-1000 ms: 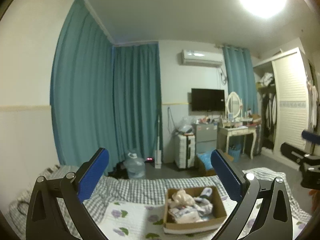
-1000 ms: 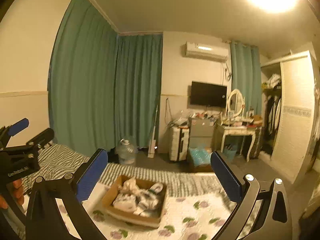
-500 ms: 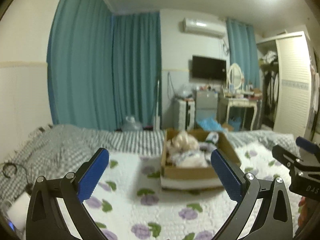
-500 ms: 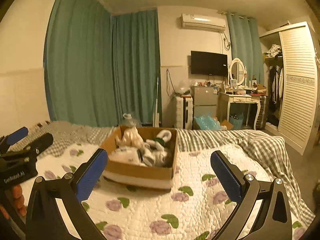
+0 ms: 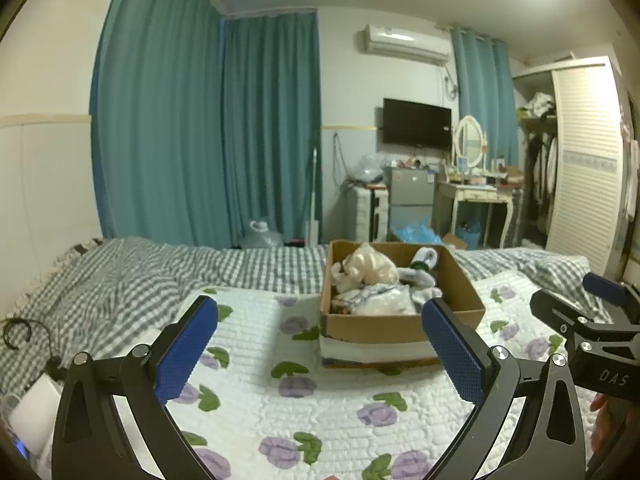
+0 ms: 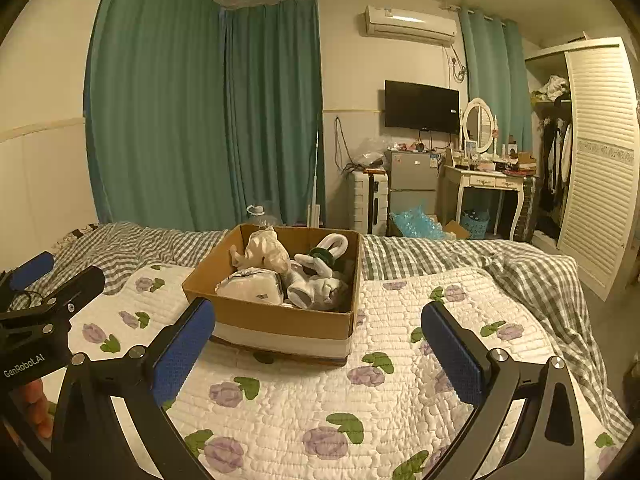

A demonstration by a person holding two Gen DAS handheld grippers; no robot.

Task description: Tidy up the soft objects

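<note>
A brown cardboard box (image 5: 404, 322) (image 6: 280, 316) stands on the white floral quilt (image 5: 320, 396) (image 6: 360, 400) of a bed. It holds several soft things: a cream plush toy (image 5: 370, 268) (image 6: 266, 250), white socks (image 6: 316, 288), a folded white cloth (image 5: 380, 304) (image 6: 250, 286) and a green and white piece (image 6: 324, 254). My left gripper (image 5: 320, 344) is open and empty, in front of the box and a little left of it. My right gripper (image 6: 318, 344) is open and empty, in front of the box. Each gripper shows at the edge of the other's view.
A grey checked blanket (image 5: 120, 276) (image 6: 500, 264) covers the far side and edges of the bed. A white charger and black cable (image 5: 32, 396) lie at the left. Beyond the bed stand teal curtains (image 5: 208, 128), a water jug (image 5: 262, 234), a small fridge (image 6: 412, 180), a dressing table (image 6: 484, 184) and a wardrobe (image 6: 596, 160).
Both views have dropped from the ceiling toward the bed, then steadied. The box now sits nearer and in the middle of each view. Both grippers stay open.
</note>
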